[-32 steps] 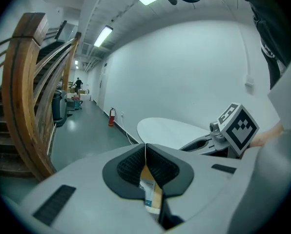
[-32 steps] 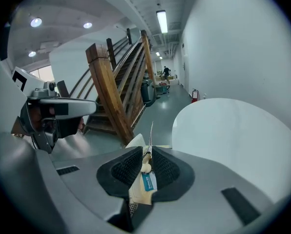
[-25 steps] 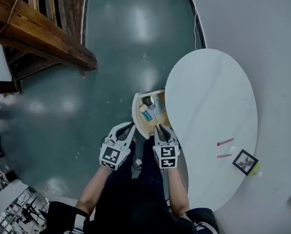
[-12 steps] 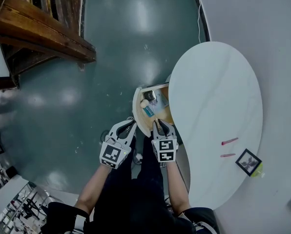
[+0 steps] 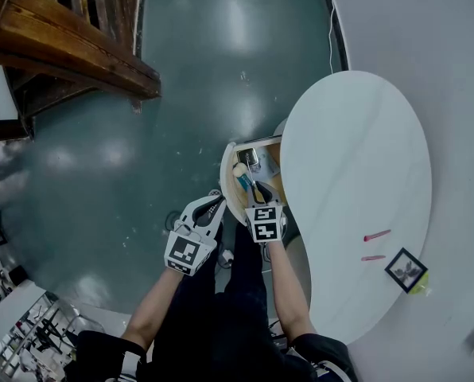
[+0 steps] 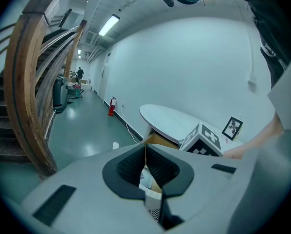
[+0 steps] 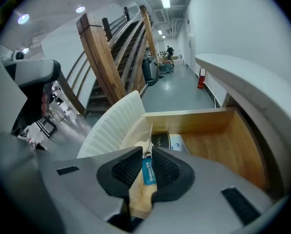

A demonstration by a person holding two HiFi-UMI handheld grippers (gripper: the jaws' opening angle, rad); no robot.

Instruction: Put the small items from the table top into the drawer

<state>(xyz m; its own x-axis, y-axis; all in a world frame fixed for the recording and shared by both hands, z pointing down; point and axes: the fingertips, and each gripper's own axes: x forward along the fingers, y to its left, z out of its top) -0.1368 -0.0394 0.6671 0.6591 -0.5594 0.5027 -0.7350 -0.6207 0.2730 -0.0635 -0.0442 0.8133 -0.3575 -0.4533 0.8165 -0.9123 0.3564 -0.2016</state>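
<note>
Placing step: pinches wooden tool [image 7: 141, 191] in right gripper [image 7: 148, 147] just over open drawer [image 7: 223, 130]; holds left gripper [image 6: 145, 148] pressed together, empty, beside it; next calls for dipping in, spreading jaws, then fetching pink sticks [image 5: 377, 235] off bench [image 5: 356, 157].

Wooden-handled tool [image 7: 146, 173]: the right gripper [image 7: 146, 149] fingers [image 7: 124, 168] are hiding its butt end from me, and its blue label's print is reading too small.
Dark box [image 7: 160, 139] in the drawer [image 7: 218, 145]: those fingers are covering its near edge, and I am finding the lettering illegible.
Drawer, head view: the desk [image 5: 356, 173] is overhanging and hiding its right part.
Two pink items [image 5: 377, 235] on the desk: I am finding them too small to name.
Person [image 6: 270, 33]: the left gripper view's edges are cutting them off.
</note>
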